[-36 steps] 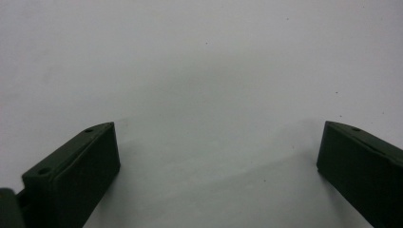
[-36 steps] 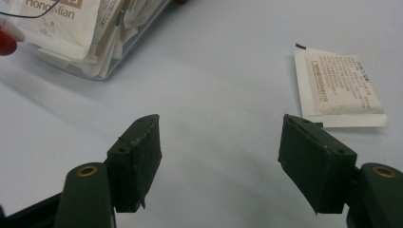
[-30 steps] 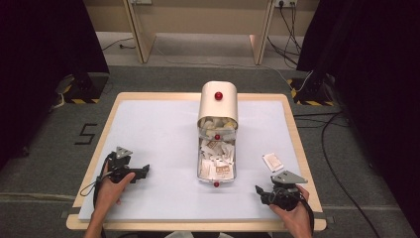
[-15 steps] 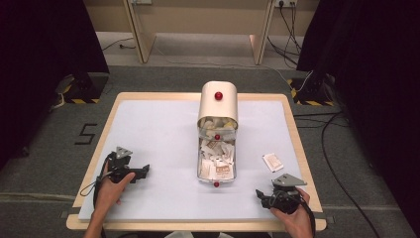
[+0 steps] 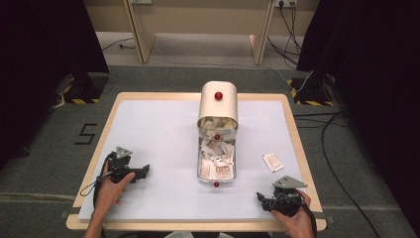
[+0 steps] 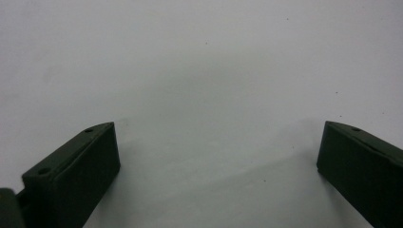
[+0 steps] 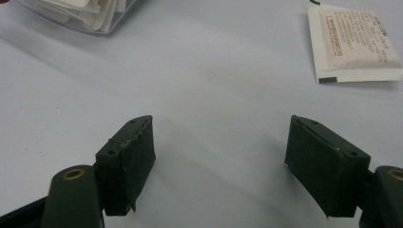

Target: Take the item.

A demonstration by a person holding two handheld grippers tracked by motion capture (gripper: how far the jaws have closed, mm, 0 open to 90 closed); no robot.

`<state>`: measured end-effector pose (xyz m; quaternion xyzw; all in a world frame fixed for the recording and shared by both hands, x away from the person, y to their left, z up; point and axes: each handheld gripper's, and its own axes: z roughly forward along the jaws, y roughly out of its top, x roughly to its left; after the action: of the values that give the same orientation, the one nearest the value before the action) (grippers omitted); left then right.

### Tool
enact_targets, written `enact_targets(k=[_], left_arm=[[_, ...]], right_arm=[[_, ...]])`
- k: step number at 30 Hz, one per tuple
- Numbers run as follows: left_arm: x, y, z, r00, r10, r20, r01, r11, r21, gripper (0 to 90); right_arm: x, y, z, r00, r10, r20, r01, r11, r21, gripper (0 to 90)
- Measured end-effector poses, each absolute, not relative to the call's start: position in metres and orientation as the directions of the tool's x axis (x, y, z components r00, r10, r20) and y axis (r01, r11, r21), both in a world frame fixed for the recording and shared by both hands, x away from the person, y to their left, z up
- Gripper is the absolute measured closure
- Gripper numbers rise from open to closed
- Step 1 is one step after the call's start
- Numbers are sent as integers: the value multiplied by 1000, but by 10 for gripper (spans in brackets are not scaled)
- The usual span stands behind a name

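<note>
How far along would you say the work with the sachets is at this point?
One sachet lies on the table, apart from the open box, which holds many more. Nothing is in hand: the right gripper, whose jaws have just been opening, and the left gripper are empty. Closing the lid looks undone.

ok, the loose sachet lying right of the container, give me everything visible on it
The sachet is a small flat white packet, paper-like, roughly rectangular, with faint reddish print on its face and a plain sealed strip along one edge. It looks intact and slightly puffed. It lies flat and a little askew on the pale table, right of the clear container and apart from it. Nothing touches it except the table; the right gripper sits nearer the person, jaws apart and empty.
</note>
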<state>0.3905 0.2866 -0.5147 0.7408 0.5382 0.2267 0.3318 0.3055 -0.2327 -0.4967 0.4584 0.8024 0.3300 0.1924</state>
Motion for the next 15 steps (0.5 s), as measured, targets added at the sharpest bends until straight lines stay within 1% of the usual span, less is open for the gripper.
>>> enact_targets(k=[15], left_arm=[[390, 287, -515, 317, 948, -21, 647, -200, 736, 0]], right_arm=[[301, -235, -501, -518, 855, -9, 597, 369, 712, 233]])
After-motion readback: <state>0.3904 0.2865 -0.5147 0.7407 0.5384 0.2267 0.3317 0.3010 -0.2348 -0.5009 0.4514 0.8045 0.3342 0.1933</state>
